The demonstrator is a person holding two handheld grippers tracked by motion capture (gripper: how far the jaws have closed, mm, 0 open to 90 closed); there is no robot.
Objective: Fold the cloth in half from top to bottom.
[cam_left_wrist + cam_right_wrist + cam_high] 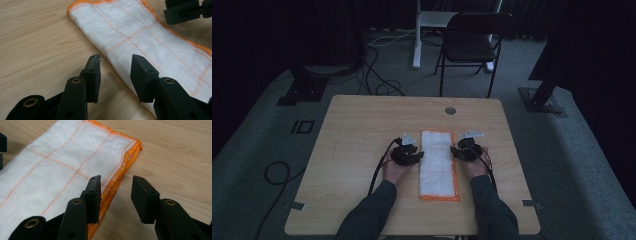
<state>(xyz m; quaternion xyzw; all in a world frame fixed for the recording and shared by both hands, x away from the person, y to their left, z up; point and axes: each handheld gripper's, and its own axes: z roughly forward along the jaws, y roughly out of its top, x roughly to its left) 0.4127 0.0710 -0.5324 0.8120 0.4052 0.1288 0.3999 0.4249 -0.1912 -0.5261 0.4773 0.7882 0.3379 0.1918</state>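
A folded white cloth (439, 164) lay between the left gripper (417, 156) at nine o'clock and right gripper (455, 151) at three, jaws apart, seemingly poised to pinch its long edges.

1. The cloth (150, 42) runs off the right and bottom edges of the left gripper view; the right-hand jaw hides part of its near edge.
2. In the right gripper view the cloth (55, 170) is cut off at the left and bottom edges.
3. In the high view the table's (362, 125) near edge is partly covered by the sleeves (367, 215).
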